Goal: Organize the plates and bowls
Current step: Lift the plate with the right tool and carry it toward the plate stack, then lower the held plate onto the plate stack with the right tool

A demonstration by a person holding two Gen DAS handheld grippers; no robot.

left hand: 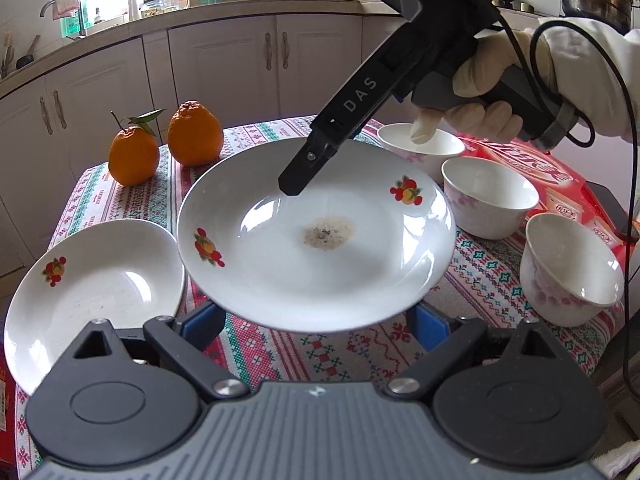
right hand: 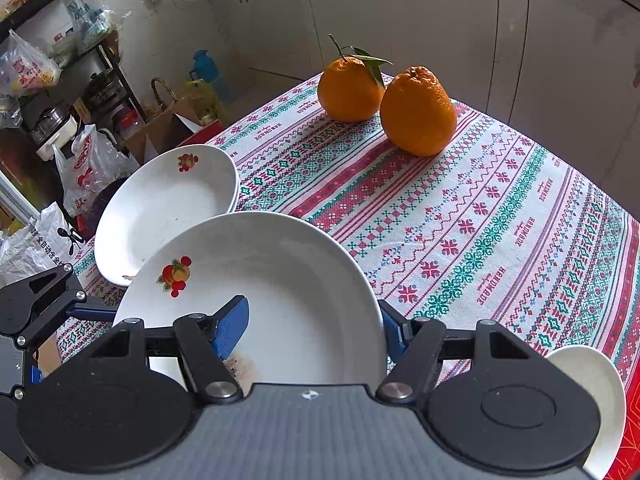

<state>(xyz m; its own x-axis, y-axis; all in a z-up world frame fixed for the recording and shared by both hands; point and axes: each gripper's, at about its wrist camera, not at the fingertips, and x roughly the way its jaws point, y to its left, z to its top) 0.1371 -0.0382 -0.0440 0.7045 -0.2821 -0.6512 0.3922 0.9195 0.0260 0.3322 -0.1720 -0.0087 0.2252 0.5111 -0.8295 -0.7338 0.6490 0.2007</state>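
A white plate [left hand: 316,240] with fruit prints and a brown stain in its middle hangs above the table. My right gripper [left hand: 294,188] is shut on its far rim; in the right wrist view [right hand: 312,330] one blue pad [right hand: 232,328] lies on the plate's inside and the other finger is under the rim. My left gripper [left hand: 314,320] stands wide, its fingers under the plate's near rim and mostly hidden. A second fruit-print plate [left hand: 92,292] [right hand: 168,208] lies at the table's left edge. Three white floral bowls [left hand: 420,148] [left hand: 488,196] [left hand: 568,268] stand on the right.
Two oranges [left hand: 134,156] [left hand: 195,134] sit at the back left of the patterned tablecloth [right hand: 480,220]. A red package [left hand: 540,172] lies behind the bowls. A gloved hand [left hand: 484,80] holds the right gripper. Kitchen cabinets [left hand: 224,64] stand beyond the table; bags and boxes clutter the floor [right hand: 80,168].
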